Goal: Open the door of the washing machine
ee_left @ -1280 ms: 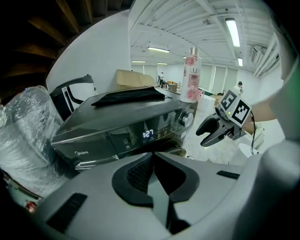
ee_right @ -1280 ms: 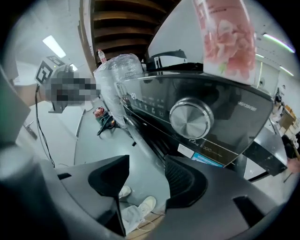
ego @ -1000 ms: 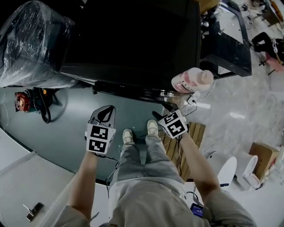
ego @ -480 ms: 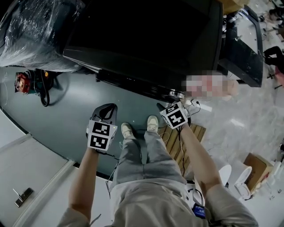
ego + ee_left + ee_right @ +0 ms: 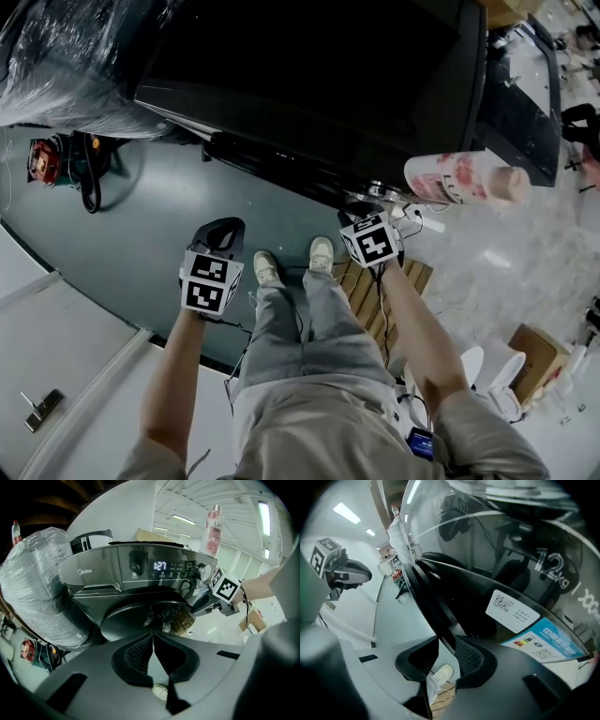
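The black washing machine (image 5: 309, 84) fills the top of the head view. In the left gripper view its round door (image 5: 140, 616) sits under a lit display (image 5: 160, 566). My right gripper (image 5: 361, 210) is at the door's right edge (image 5: 199, 609). Its jaws have just been closing, and the door's dark rim (image 5: 431, 602) now runs between the fingertips (image 5: 461, 644), which press on it. The left gripper (image 5: 225, 227) hangs in front of the machine, apart from it, over the grey floor. It is shut with nothing in it (image 5: 153, 633).
A pink bottle (image 5: 459, 178) lies on the machine's right end. A plastic-wrapped bulk (image 5: 66, 56) stands to the left, with a red tool and cable (image 5: 56, 159) beside it. A wooden slat pallet (image 5: 375, 291) lies under my right foot. Boxes (image 5: 539, 347) stand at the right.
The right gripper has drawn closer to the machine's front, onto the door's edge. The left gripper has sunk slightly. The whole view has shifted a little.
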A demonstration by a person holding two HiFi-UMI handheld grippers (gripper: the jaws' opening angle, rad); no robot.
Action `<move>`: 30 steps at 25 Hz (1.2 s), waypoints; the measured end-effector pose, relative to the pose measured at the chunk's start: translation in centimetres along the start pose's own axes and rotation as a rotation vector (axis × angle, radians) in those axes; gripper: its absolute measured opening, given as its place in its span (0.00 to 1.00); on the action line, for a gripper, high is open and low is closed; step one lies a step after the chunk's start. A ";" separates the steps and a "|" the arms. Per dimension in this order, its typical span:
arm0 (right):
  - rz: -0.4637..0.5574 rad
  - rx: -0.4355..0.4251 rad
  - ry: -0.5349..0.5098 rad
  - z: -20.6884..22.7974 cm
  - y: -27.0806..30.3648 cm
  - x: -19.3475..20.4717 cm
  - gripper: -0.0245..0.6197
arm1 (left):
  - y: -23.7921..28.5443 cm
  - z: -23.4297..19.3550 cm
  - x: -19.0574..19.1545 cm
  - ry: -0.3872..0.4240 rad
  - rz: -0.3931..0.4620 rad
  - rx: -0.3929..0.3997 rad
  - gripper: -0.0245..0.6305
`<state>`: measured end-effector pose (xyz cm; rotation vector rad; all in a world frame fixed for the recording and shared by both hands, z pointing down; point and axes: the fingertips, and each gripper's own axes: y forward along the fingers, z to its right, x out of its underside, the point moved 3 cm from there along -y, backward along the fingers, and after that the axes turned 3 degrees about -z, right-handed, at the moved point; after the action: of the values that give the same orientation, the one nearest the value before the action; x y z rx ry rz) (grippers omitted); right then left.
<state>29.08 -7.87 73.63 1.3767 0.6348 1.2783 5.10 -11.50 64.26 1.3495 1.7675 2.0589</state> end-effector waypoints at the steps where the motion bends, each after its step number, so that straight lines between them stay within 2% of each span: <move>1: -0.014 -0.014 0.013 -0.6 0.0 0.3 0.25 | 0.0 0.0 0.4 0.000 -0.004 0.001 0.08; 7: -0.048 -0.060 0.087 -4.9 0.2 2.8 0.25 | -0.8 -0.1 3.3 -0.022 -0.023 0.006 0.08; 14: -0.083 -0.071 0.174 -10.7 0.9 5.0 0.25 | -3.1 0.1 9.8 -0.103 -0.062 0.008 0.08; 18: -0.120 -0.072 0.310 -13.3 1.3 6.4 0.26 | -4.4 0.6 14.0 -0.164 -0.086 0.005 0.08; 23: -0.137 -0.072 0.379 -17.3 2.1 7.2 0.26 | -6.8 1.4 17.9 -0.233 -0.097 0.006 0.08; 30: -0.159 -0.097 0.542 -24.2 3.8 7.8 0.26 | -10.3 1.2 22.2 -0.297 -0.090 -0.027 0.08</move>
<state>7.88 6.61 75.37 0.8761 1.0129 1.5379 -11.95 5.87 67.49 1.4508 1.6351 1.7260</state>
